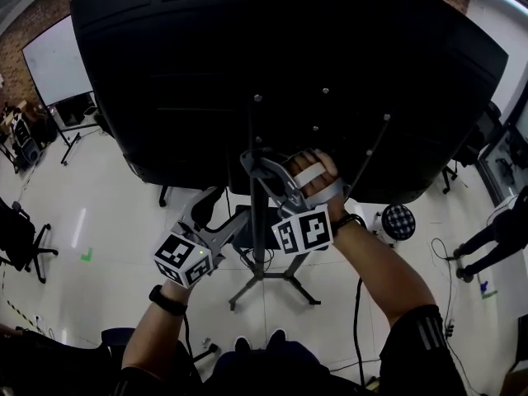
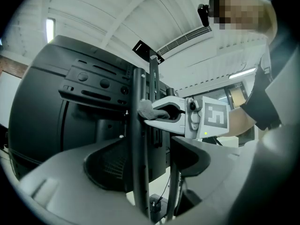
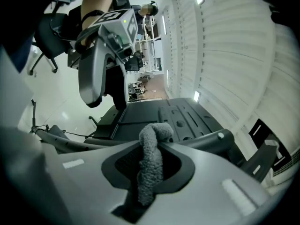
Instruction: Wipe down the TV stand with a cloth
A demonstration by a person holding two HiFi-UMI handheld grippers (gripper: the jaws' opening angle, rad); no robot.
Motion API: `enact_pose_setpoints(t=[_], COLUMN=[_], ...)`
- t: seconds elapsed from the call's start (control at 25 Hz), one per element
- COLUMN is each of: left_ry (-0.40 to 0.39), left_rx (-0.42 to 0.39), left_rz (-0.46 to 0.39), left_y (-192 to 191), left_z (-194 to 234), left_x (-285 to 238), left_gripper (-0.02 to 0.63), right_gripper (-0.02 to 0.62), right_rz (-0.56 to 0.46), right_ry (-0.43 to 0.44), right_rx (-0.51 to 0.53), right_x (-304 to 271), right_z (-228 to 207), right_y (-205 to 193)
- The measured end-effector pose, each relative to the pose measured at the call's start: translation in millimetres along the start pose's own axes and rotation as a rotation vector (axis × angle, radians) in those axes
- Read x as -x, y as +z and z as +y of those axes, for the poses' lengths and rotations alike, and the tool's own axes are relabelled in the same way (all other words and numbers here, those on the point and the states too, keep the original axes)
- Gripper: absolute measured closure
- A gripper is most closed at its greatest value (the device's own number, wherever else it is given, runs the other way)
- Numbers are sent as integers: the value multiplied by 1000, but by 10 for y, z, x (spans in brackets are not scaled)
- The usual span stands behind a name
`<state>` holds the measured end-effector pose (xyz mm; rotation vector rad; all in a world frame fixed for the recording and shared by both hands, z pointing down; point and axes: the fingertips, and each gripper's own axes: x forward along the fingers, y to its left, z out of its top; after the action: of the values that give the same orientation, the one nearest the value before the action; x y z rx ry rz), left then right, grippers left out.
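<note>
Well, my right tool (image 3: 154, 144) has its jaws closed almost together on a grey cloth (image 3: 150, 172). The nubbly fabric stands up from the pinch, and its folded top curls over just past the jaw tips. In the left gripper view that cloth is pressed against the upright pole (image 2: 138, 139) of the TV stand (image 1: 272, 283), just behind the back of the big black TV (image 1: 289, 56).

My left tool (image 2: 150, 161) sits lower on the same pole with its jaws wide apart. The pole runs up between them, close to the left-hand jaw, with a clear gap on the other side, so this tool has hold of nothing. A thinner second rod (image 2: 172, 191) rises beside the pole, nearer the other jaw.

From the head view the two tools are near each other, the right one higher and closer to the TV's back. The only printing I can make out is the black-and-white square patterns on the marker cube (image 1: 302, 232) of the right tool and on its twin (image 1: 183, 259) on the left tool. The stand's splayed feet rest on the pale glossy floor (image 1: 107, 213) below.
</note>
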<state>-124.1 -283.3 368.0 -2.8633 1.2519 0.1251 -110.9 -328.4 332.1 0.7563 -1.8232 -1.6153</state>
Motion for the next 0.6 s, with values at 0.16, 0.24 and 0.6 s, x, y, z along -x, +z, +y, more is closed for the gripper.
enact_pose_setpoints(t=[0.16, 0.24, 0.6], left_ry=[-52, -71, -121], left_rx=[20, 28, 78], left_rz=[37, 59, 129], left_y=[-305, -462, -1146], left_z=[15, 22, 68], left_x=[46, 67, 65], left_gripper=[290, 285, 284], right_gripper=[537, 537, 537], right_rz=[40, 56, 89], right_ry=[36, 51, 114], right_rx=[19, 36, 23], right_x=[-58, -94, -209], right_z=[320, 456, 1011], right_y=[-1, 1, 13])
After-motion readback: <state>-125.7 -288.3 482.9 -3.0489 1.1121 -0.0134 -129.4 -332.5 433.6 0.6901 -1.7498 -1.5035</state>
